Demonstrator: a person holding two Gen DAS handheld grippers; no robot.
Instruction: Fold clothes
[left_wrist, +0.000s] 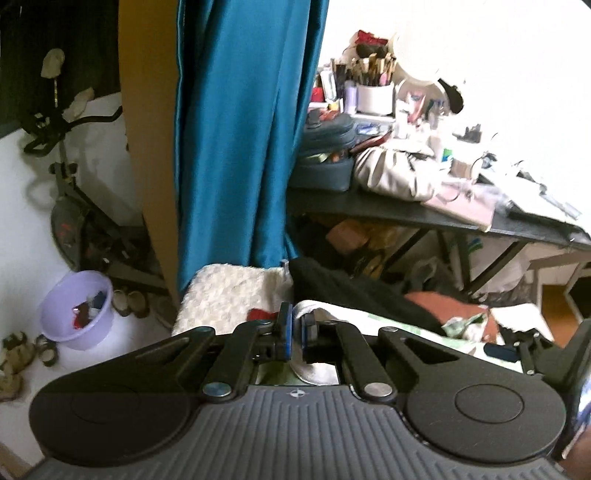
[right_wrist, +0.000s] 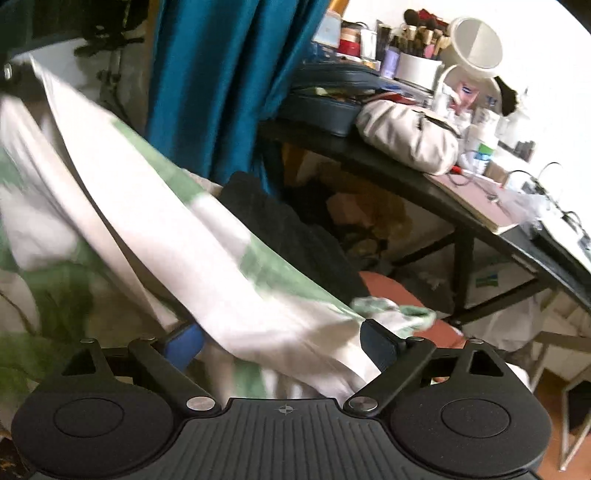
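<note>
A white garment with green print (right_wrist: 155, 221) hangs stretched in the air, running from upper left down between the fingers of my right gripper (right_wrist: 280, 341). The right gripper's jaws stand wide apart, and the cloth lies between and over them. In the left wrist view my left gripper (left_wrist: 294, 334) is shut on a white edge of the same garment (left_wrist: 303, 310), pinched between its blue pads. The rest of the garment (left_wrist: 388, 325) trails to the right below it.
A teal curtain (left_wrist: 236, 140) hangs ahead. A black desk (right_wrist: 424, 177) crowded with cosmetics, a mirror and a beige bag stands at right. Dark clothes (right_wrist: 280, 225) and a fluffy white cushion (left_wrist: 229, 295) lie below. A lilac basin (left_wrist: 75, 310) and exercise bike stand at left.
</note>
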